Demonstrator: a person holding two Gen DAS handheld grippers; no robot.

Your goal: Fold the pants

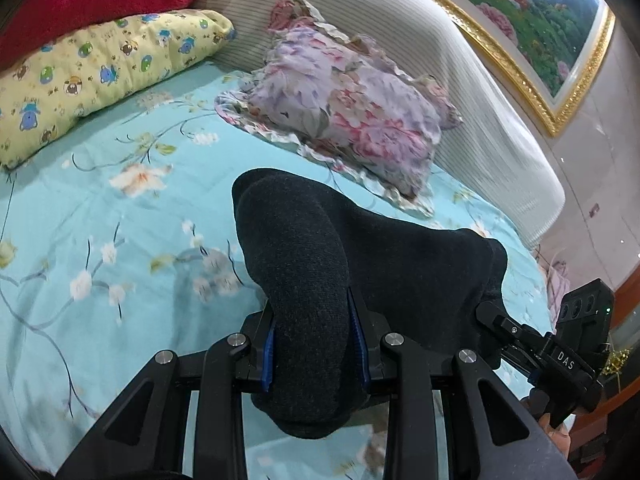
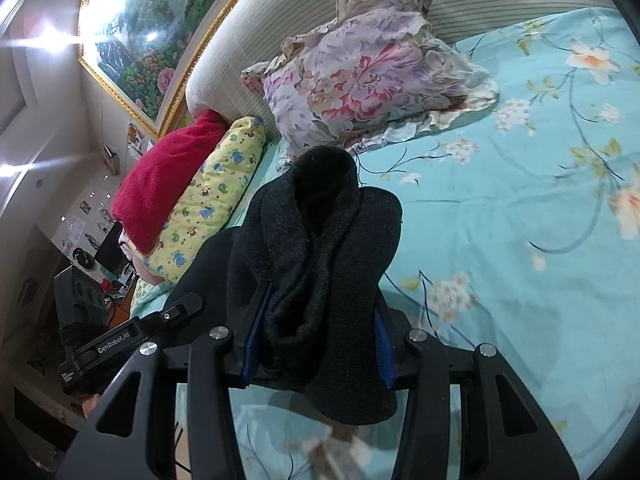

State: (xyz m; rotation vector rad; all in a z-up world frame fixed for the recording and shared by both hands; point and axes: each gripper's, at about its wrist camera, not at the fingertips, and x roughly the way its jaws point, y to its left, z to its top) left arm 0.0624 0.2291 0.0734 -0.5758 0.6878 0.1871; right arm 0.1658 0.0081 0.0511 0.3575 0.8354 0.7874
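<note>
Presently both the left tongs [image 1: 316, 344] and right tongs [image 2: 318, 344] are clamped on the dark knit pants [image 1: 320, 264], held above the floral bedsheet [image 1: 100, 220]; recommend lowering evenly, keeping the edge level, before releasing.

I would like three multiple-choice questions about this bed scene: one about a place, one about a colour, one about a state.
1. Where does the purple and pink floral pillow lie?
A. Against the ribbed headboard
B. On the floor
C. Under the yellow pillow

2. What colour is the fuzzy blanket above the yellow cartoon-print pillow?
A. Green
B. Red
C. White

3. What are the left tool and right tool doing?
A. Both open
B. Only one grips
C. Both grip the dark knit pants

Answers: A, it leans on the headboard; B, plainly red; C, cloth is pinched between each pair of fingers.
</note>
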